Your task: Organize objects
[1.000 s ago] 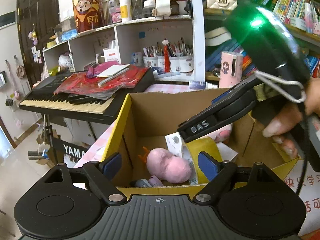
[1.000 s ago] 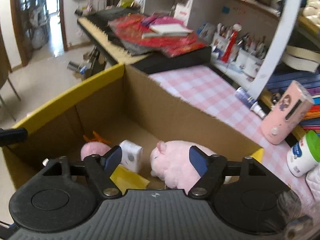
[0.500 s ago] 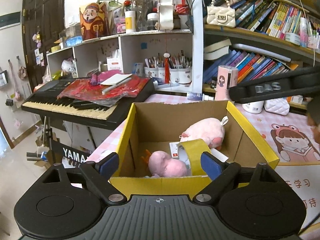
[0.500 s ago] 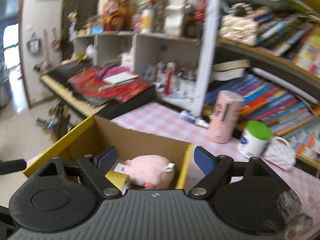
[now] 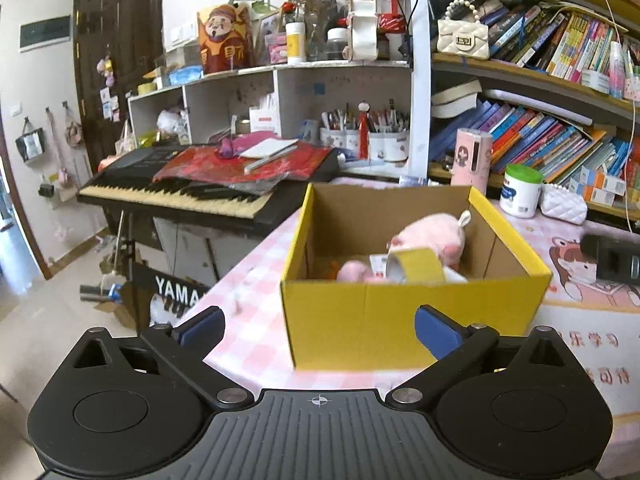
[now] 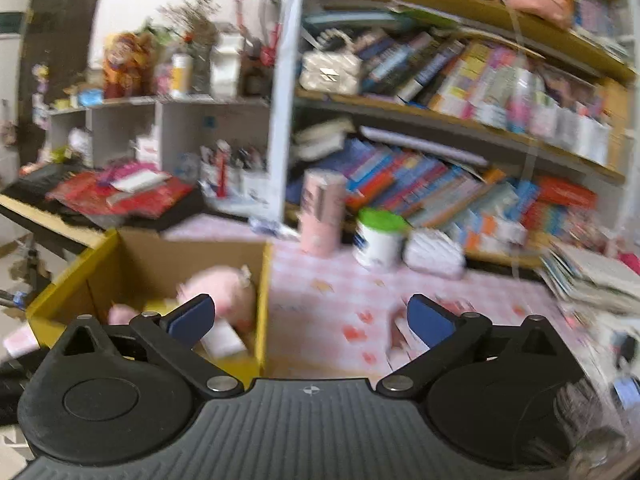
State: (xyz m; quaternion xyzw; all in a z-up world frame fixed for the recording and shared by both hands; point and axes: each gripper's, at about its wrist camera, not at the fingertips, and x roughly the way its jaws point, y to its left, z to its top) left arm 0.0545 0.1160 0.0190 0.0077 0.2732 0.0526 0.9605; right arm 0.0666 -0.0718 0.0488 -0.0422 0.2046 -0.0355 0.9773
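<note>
A yellow cardboard box (image 5: pixel 400 312) stands on the pink checked table (image 5: pixel 256 344). Inside lie a pink plush pig (image 5: pixel 430 236), a smaller pink toy (image 5: pixel 354 270) and a roll of yellow tape (image 5: pixel 416 266). My left gripper (image 5: pixel 318 330) hovers before the box's front wall, its jaws opening wide with nothing between them. My right gripper (image 6: pixel 310 318) is over the table just right of the box (image 6: pixel 256 356), its jaws also opening and empty. The pig (image 6: pixel 224 292) shows blurred in the right wrist view.
A pink cylinder (image 5: pixel 470 158), a white jar with a green lid (image 5: pixel 520 192) and a white quilted pouch (image 5: pixel 564 208) stand behind the box. A keyboard (image 5: pixel 172 192) lies at the left. Bookshelves (image 6: pixel 460 184) fill the back. A black object (image 5: pixel 612 258) intrudes at the right edge.
Both grippers pulled back out of the box and spread wider. The right one swung to the right over the table. The other hand's gripper has left the left wrist view.
</note>
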